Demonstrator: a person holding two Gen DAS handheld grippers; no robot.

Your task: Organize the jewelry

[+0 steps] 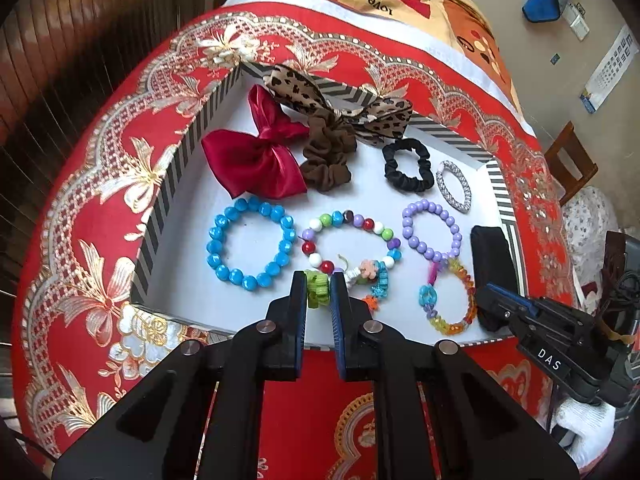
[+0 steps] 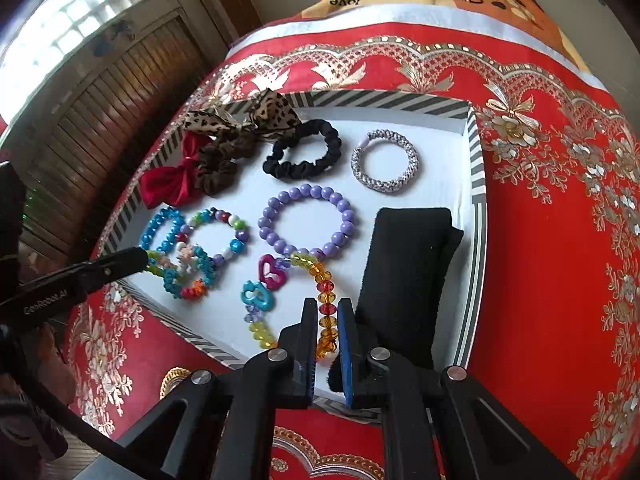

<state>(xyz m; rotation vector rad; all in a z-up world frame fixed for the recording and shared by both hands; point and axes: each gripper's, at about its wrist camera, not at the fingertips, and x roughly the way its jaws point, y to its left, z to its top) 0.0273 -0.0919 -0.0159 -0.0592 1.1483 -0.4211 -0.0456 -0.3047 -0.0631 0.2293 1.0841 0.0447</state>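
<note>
Each wrist camera looks steeply down along its own fingers, close over the tray [image 1: 168, 196]. Left views from the near-left edge, right from near-right. Both share the tray's whole floor.

red bow [image 1: 256, 160]: satin-like cloth, glossy, smooth
brown scrunchie [image 1: 329, 156]: soft cloth, matt, gathered
black scrunchie [image 1: 408, 165]: cloth, faint sheen, gathered
leopard-print bow [image 1: 340, 106]: printed ribbon cloth, slight sheen
silver hair tie [image 2: 385, 161]: braided, metallic glint
blue bead bracelet [image 1: 250, 243]: faceted beads, glossy
purple bead bracelet [image 2: 307, 220]: round beads, smooth, glossy
amber-beaded bracelet [image 2: 326, 312]: translucent faceted beads, glass-like shine
black pad [image 2: 404, 276]: napped cloth, matt, velvety
tray [image 1: 176, 184]: white floor matt, paper-like; striped rim, printed card
bedspread [image 1: 120, 168]: red cloth, gold woven pattern, sheen
left gripper [image 1: 318, 292]: black plastic, matt; pivot pins bare metal
</note>
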